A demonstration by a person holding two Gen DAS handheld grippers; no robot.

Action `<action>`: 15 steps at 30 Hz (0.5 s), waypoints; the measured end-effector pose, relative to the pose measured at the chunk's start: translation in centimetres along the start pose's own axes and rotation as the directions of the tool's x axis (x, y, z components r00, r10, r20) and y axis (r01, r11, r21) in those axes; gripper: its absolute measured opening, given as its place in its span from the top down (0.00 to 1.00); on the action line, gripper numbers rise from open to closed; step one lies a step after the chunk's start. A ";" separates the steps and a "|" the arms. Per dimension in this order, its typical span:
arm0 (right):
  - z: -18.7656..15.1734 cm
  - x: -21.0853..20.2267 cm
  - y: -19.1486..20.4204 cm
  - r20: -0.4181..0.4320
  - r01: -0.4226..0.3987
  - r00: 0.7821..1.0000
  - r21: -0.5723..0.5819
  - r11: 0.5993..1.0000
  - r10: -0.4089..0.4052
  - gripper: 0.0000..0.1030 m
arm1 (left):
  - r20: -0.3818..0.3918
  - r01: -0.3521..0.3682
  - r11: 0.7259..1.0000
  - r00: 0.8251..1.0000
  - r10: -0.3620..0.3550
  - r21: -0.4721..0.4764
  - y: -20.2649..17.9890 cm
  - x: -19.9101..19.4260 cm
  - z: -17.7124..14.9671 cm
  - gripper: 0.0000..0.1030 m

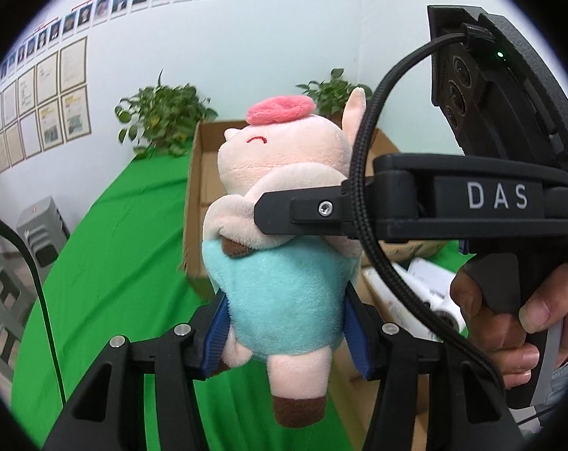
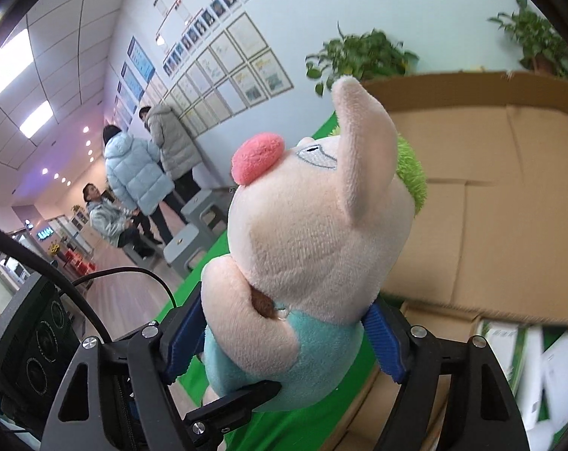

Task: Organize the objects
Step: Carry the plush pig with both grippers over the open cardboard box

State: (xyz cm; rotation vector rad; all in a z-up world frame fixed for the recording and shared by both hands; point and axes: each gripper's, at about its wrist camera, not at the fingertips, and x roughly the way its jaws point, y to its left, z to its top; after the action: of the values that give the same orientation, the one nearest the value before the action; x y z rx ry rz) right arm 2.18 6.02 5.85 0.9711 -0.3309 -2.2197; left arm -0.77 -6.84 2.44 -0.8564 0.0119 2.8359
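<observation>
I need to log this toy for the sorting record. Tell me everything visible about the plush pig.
The plush pig is soft pale-pink fleece with a darker pink snout, pointed ears, a green tuft on its head, a stitched eye, a turquoise body and brown-tipped limbs. It is held upright in the air, above the green cloth and in front of an open cardboard box. The left gripper clamps its turquoise belly between blue pads, and the right gripper grips its upper body just below the head.

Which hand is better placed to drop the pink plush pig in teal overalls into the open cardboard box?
Right, probably. Both tongs clamp the plush pig, but the right tongs see the cardboard box close behind it; the left tongs hold its belly, box farther off.
</observation>
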 end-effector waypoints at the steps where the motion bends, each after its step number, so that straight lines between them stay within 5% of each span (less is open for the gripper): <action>1: 0.7 -0.6 -0.2 0.013 0.004 1.000 -0.002 1.000 -0.004 0.27 | 0.009 0.003 1.000 1.000 -0.003 0.007 -0.2 0.2 0.6 0.48; 9: 5.9 -6.8 -1.4 0.089 0.025 0.996 -0.032 0.999 -0.022 0.28 | 0.071 0.006 0.999 0.997 -0.009 0.044 -0.9 0.2 3.0 0.48; 15: 9.5 -7.6 -1.2 0.118 0.029 0.993 -0.041 0.999 -0.024 0.28 | 0.087 0.004 0.998 0.996 -0.009 0.059 -1.3 -0.2 3.4 0.48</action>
State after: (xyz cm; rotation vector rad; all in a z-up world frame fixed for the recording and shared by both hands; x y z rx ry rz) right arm -1.57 11.66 16.03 0.8286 -0.3242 -2.3037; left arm -2.25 -5.43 5.46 -0.7181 0.0797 2.8488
